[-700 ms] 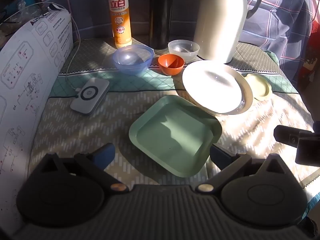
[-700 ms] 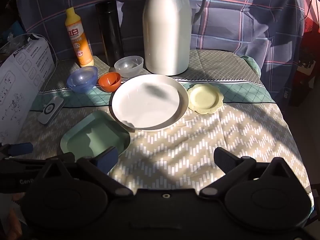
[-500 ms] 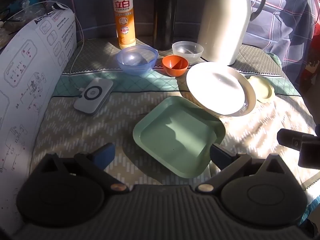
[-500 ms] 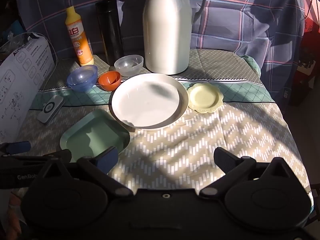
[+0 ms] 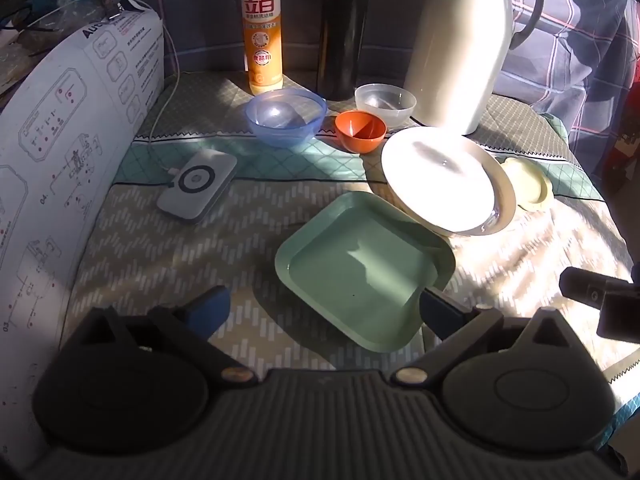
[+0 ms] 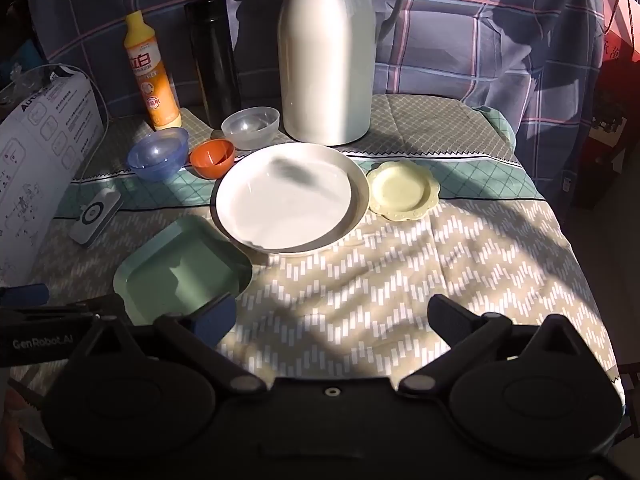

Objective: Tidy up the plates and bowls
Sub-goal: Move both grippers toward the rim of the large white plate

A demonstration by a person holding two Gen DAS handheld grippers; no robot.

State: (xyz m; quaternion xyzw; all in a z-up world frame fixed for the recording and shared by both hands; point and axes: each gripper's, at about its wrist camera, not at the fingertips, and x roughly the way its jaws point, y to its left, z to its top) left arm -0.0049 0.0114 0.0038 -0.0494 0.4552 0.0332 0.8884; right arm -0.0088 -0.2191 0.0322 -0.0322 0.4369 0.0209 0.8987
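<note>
My left gripper (image 5: 322, 306) hangs wide open and empty, the green tray (image 5: 366, 268) lying just ahead of its right finger, corner toward me. My right gripper (image 6: 332, 316), also spread and empty, sits further right over bare cloth, so left is nearer. Beyond lie the white plate (image 6: 292, 196), yellow saucer (image 6: 403, 190) and three bowls (image 6: 212, 157). The bottle (image 5: 261, 28) reads "立白"; the left tool shows "GenRobot.AI".

Patterned tablecloth (image 6: 400, 280) bears green tray (image 6: 180, 272), white plate (image 6: 292, 196), bowls
</note>
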